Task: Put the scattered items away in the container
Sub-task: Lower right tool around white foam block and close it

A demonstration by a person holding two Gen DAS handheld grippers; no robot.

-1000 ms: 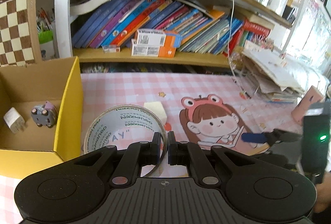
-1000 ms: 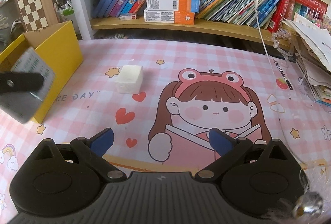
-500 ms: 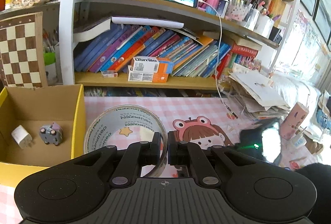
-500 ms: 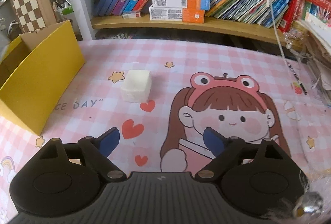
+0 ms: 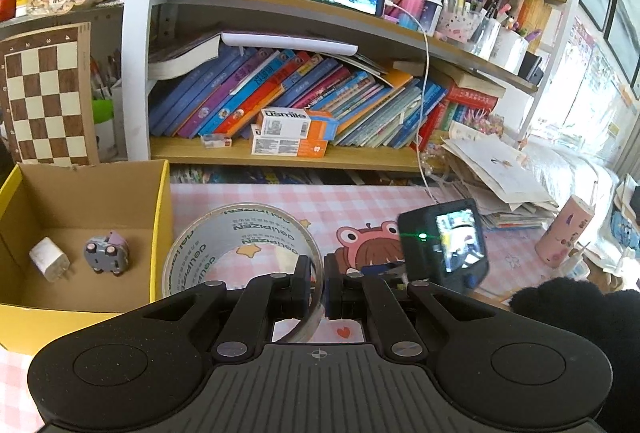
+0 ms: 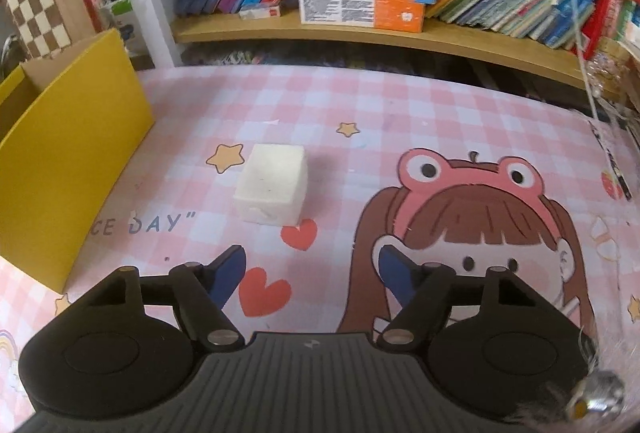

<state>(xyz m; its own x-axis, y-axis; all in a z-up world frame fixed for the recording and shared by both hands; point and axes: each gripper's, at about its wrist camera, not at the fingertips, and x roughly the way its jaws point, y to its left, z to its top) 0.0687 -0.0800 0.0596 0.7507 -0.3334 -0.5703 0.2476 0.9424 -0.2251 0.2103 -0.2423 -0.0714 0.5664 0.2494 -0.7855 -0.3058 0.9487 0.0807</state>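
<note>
Both differ: left gripper (image 5: 319,283) clamps tape roll (image 5: 240,253); right gripper (image 6: 310,275) wide.

Both wrist views face the bookshelf (image 5: 280,157), sharing the yellow box (image 6: 68,153).

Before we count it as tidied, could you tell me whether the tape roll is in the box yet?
Out: the tape roll hangs in the left gripper beside the box.

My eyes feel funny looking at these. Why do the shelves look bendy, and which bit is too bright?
Left wrist view: the fisheye lens curves the bookshelf, and window light whitens the right edge. Right wrist view: its shelf bows too; the white cube looks sharp.
</note>
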